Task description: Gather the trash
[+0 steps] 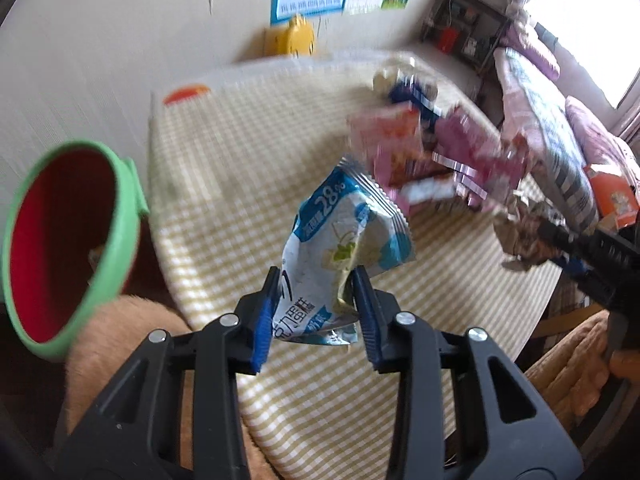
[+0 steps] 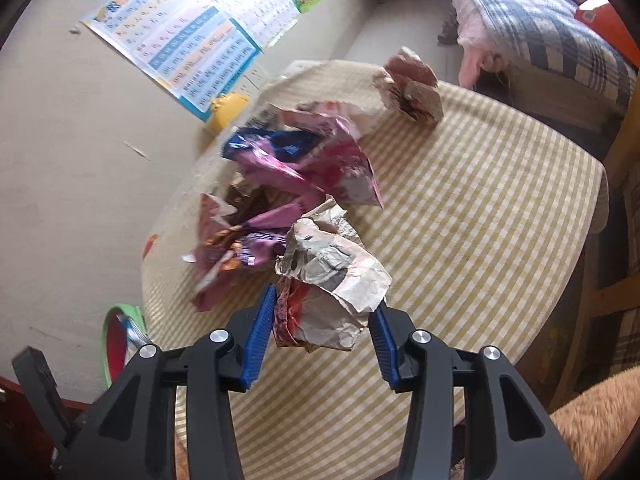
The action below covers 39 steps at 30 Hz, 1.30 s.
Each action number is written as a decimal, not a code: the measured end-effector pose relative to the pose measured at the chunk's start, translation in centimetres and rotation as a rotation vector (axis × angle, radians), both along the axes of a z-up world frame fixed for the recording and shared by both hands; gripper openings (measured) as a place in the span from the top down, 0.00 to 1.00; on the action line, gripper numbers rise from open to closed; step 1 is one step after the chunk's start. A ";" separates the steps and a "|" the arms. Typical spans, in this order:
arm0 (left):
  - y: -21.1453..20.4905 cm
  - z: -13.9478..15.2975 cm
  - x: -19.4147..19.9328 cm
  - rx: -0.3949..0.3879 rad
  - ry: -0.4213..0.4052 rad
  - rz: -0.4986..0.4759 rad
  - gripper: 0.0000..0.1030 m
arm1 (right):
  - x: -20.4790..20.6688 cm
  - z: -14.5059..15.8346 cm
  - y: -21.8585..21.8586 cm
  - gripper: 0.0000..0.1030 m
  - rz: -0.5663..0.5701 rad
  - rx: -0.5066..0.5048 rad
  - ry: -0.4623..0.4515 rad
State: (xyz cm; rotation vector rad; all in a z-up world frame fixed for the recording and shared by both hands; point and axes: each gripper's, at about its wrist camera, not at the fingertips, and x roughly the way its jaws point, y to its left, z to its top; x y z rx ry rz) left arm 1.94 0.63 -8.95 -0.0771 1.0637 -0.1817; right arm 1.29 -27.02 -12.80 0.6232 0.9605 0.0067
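My left gripper (image 1: 316, 280) is shut on a blue and white snack wrapper (image 1: 344, 236) and holds it above the checked tablecloth (image 1: 248, 160). A green-rimmed red bin (image 1: 68, 236) stands to its left, beside the table. My right gripper (image 2: 326, 300) is shut on a crumpled paper wad (image 2: 332, 276) just above the table (image 2: 480, 200); it also shows at the right of the left wrist view (image 1: 520, 236). A heap of pink, purple and blue wrappers (image 2: 296, 168) lies behind it. Another crumpled paper wad (image 2: 412, 84) sits at the table's far edge.
A yellow object (image 1: 294, 36) stands against the wall behind the table, under posters (image 2: 180, 40). A bed with plaid and pink bedding (image 2: 540, 28) is at the right. A tan cushioned chair (image 2: 592, 432) is at the table's near side. The bin also shows at lower left in the right wrist view (image 2: 120, 340).
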 end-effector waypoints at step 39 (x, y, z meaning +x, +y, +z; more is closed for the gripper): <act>16.5 4.4 -1.2 -0.005 -0.183 0.315 0.66 | 3.1 7.1 24.2 0.58 0.456 -0.146 -0.157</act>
